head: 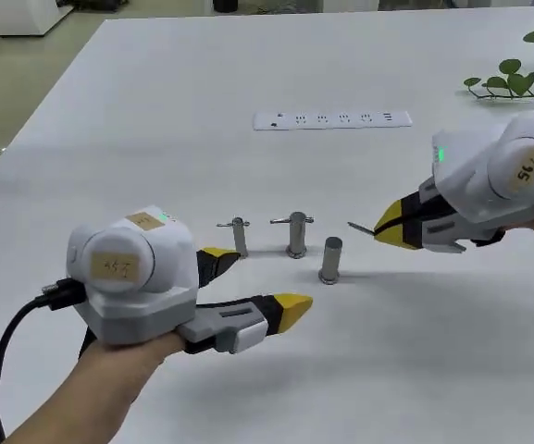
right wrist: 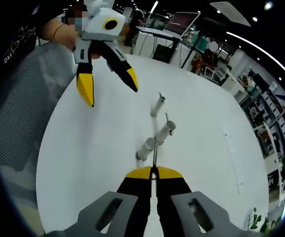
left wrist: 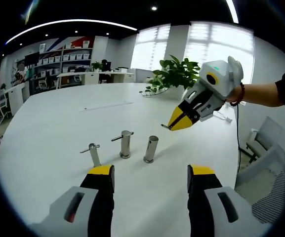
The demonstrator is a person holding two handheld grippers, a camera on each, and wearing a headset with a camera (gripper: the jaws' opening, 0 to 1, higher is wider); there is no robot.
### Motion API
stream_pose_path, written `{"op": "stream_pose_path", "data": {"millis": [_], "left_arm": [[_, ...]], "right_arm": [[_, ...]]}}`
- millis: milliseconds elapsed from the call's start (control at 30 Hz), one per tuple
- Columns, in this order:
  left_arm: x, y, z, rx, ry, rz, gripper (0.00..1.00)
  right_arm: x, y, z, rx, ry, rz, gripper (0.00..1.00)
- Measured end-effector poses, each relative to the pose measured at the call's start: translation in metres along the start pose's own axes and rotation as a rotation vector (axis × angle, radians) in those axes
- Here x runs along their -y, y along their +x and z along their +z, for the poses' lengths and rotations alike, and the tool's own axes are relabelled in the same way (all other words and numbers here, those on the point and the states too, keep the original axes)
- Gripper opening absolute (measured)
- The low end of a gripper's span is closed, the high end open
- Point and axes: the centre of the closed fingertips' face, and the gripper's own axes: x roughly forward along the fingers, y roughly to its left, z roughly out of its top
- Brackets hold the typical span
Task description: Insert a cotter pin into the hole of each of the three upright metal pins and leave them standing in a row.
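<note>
**Q:** How are the 2 grippers set?

**A:** The right gripper (head: 384,229) is closed tight on a cotter pin (head: 361,227). The cotter pin is gripped by one end, and its free end is pointed toward the bare pin (head: 330,260). It is held above and to the right of the bare pin, apart from it. The left gripper (head: 259,277) is spread wide, and nothing is held between its jaws. It is seen low over the table (head: 155,111), just in front and to the left of the bare pin.

**Q:** And where are the 3 metal pins?

**A:** All 3 are stood upright on the table. The middle pin (head: 296,236) is placed just left of and slightly behind the bare pin, and it is crossed near its top by a cotter pin of its own. The far-left pin (head: 239,238), farther left of the bare pin, is crossed the same way. A power strip (head: 333,119) is laid well behind the bare pin.
</note>
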Motion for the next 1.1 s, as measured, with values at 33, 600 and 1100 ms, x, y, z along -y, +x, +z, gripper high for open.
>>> {"op": "stream_pose_path", "data": {"millis": [33, 600, 1100], "left_arm": [[0.001, 0.0, 0.0, 0.0, -0.008, -0.003, 0.56], [0.019, 0.006, 0.006, -0.001, -0.233, -0.094, 0.37], [0.029, 0.007, 0.013, 0.047, -0.458, -0.147, 0.19]], "right_arm": [[-0.002, 0.0, 0.002, 0.001, -0.009, 0.001, 0.0], [-0.029, 0.009, 0.032, 0.034, -0.188, 0.049, 0.0], [-0.039, 0.011, 0.053, 0.068, -0.281, 0.067, 0.0]]}}
